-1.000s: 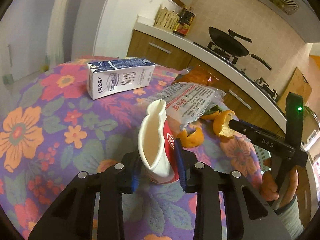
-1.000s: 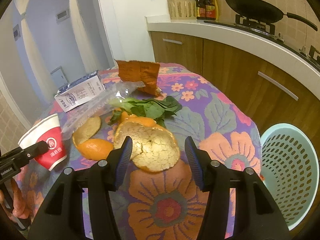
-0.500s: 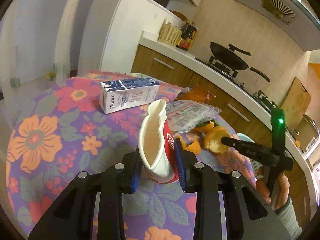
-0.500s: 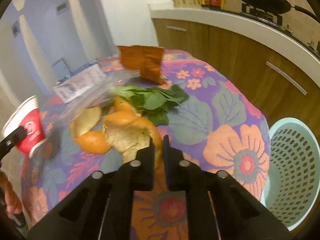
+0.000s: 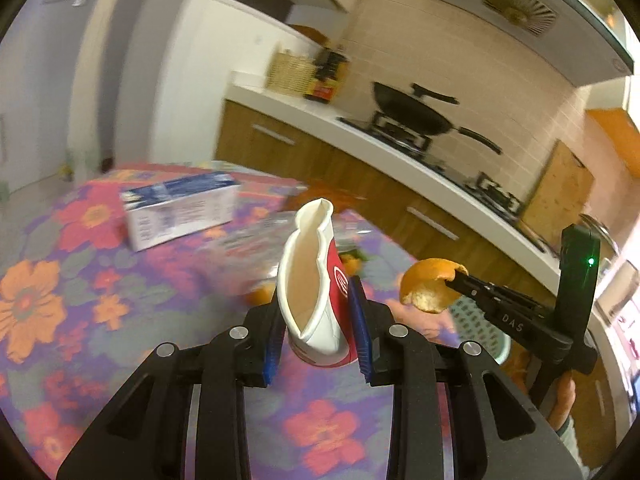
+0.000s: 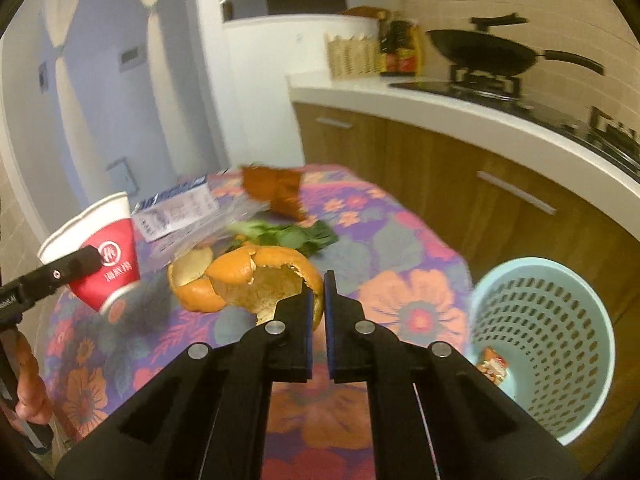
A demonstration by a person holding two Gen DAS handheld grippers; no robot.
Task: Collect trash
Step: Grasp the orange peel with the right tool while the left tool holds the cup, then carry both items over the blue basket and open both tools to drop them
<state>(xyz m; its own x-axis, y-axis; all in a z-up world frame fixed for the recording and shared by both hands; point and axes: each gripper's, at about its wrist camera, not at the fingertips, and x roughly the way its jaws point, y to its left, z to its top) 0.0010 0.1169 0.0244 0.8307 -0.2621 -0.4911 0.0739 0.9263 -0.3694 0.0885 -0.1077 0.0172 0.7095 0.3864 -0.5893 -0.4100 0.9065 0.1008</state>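
Left hand-held gripper [image 5: 318, 332] pinches a squashed red paper cup [image 5: 316, 280]; right hand-held gripper [image 6: 318, 304] pinches orange peel [image 6: 256, 280], laundry-style blue basket [image 6: 540, 344] at four o'clock.

Carton [image 6: 176, 212] at bench [image 6: 404, 256] far edge; leaves [image 6: 296, 236] before it; basket [image 6: 544, 344] on floor beside right edge.

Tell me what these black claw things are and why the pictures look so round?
They are grippers, and a person holds one in each hand. Each has a wide-angle camera looking along its fingers, which bends the picture round. One picture is from the left gripper, squeezing a paper cup. The other is from the right gripper, which has just closed on an orange peel. On the flowered table lie a carton, leaves and wrappers. A blue bin waits beside it.
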